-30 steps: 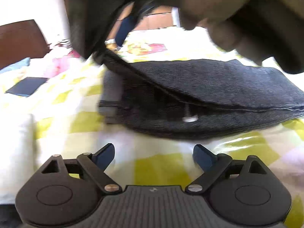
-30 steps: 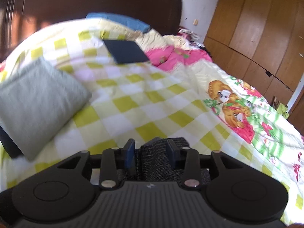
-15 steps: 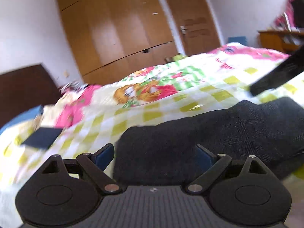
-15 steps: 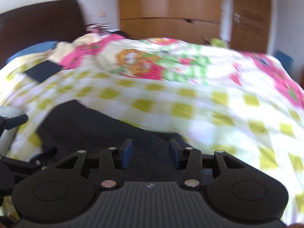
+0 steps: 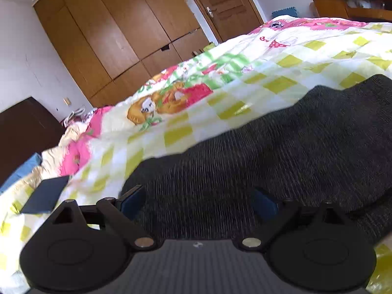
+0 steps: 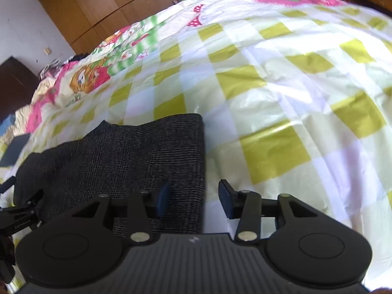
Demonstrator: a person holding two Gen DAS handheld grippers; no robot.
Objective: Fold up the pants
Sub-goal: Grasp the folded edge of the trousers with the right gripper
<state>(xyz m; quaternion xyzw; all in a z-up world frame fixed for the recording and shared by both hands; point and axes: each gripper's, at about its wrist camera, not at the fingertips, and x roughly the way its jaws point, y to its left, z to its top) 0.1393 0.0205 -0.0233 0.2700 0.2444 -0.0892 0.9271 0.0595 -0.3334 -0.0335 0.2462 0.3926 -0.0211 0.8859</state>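
Observation:
The dark grey ribbed pants (image 5: 281, 152) lie folded on the yellow-checked bedspread (image 5: 281, 83). In the left wrist view my left gripper (image 5: 199, 199) is open, its blue pads wide apart low over the near left part of the pants. In the right wrist view the pants (image 6: 127, 152) show a straight right edge. My right gripper (image 6: 194, 199) is open over that edge, its left pad above the cloth and its right pad above the bedspread (image 6: 281, 98). The left gripper's body shows at the far left of the right wrist view (image 6: 17, 218).
A dark flat rectangle (image 5: 46, 194) lies on the bed at left. Pink cartoon-print bedding (image 5: 159, 103) lies beyond the pants. Wooden wardrobes (image 5: 122, 31) and a door (image 5: 225, 9) stand behind the bed. A dark headboard (image 5: 22, 132) is at left.
My right gripper carried the held part of the pants over, laid it down and opened. The pants went from draped in the air to lying flat. My left gripper came down over the fold.

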